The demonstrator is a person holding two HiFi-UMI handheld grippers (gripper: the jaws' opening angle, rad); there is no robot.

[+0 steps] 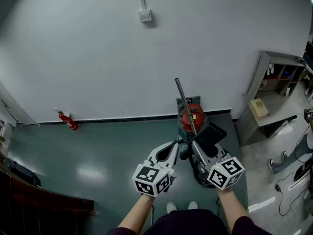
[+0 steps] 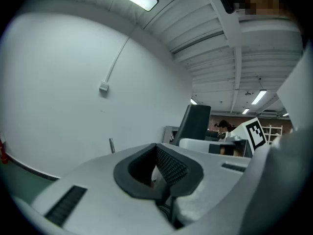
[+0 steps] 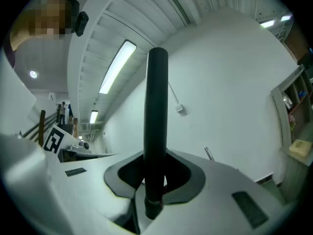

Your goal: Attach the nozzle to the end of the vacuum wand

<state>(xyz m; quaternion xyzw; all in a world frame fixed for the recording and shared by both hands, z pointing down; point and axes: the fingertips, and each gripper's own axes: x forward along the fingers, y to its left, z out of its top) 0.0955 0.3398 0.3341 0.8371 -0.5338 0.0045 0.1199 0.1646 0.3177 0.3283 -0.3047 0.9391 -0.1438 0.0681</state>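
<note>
A: Where's the nozzle?

B: In the right gripper. That gripper's own view shows the jaws pinching it low down, and the piece stands up as a narrow black bar. Its bottom end drops out of sight behind the gripper body.

A: What shape is it?

B: Hard to say. It looks thin and edge-on there, but in the left gripper view it's a broad dark slab. In the head view the gripper covers most of it.

A: And the left gripper?

B: Jaws pressed together with nothing between them. It sits just beside the right one.

A: Is the vacuum wand in view?

B: Partly. The head view has the metal tube leaning up from the red vacuum cleaner, with its top end bare against the wall. Its lower stretch disappears behind the right gripper and the nozzle. Each gripper view shows only a short stub of it above that gripper's body.

A: Is the nozzle touching the wand?

B: I can't tell. In the head view they lie close together, but the overlap hides any contact. The nozzle is well apart from the wand's top end.

A: And the cleaner itself?

B: It's on the floor by the wall, half covered by the grippers.
</note>
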